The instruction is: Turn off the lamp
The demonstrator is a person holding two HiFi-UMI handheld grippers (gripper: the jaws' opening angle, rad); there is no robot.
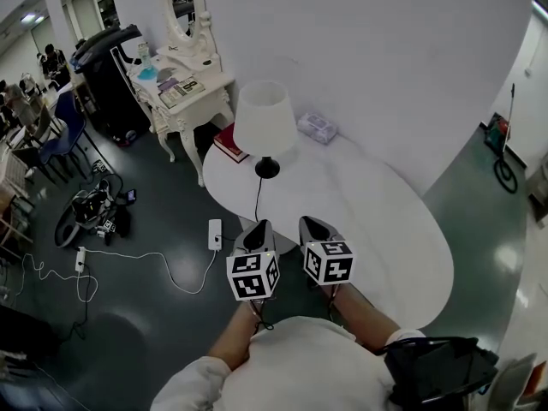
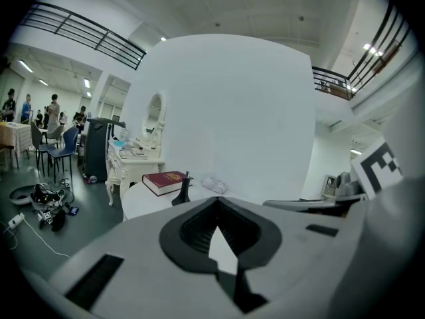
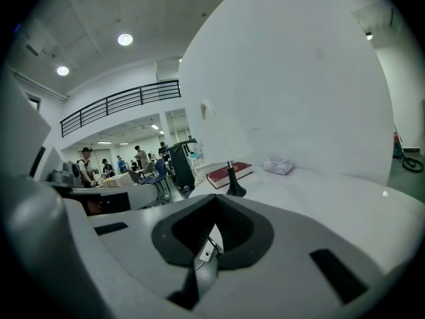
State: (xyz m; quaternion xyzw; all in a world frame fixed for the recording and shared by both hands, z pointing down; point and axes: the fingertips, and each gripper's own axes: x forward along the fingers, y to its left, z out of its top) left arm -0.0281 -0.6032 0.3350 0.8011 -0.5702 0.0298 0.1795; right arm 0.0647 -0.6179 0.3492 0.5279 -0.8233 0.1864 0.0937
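White-shaded on a black foot, the lamp point(image 1: 265, 127) stood at the far left of the pale oval bench point(image 1: 385, 221). A red book point(image 1: 229, 141) lay just beside it and a wrapped pack point(image 1: 318, 128) sat near the wall. Its dark cord point(image 1: 257, 197) ran to the near edge, ending just beside the tip of the left gripper point(image 1: 260, 227). The right gripper point(image 1: 307, 222) hovered alongside. Both pointed at the lamp from well apart, each pair of jaws closed.

We see even, cool light from ceiling lamps point(image 3: 125, 39), soft sheen on the floor point(image 1: 141, 322), and fisheye bending with dark corners in both gripper views.
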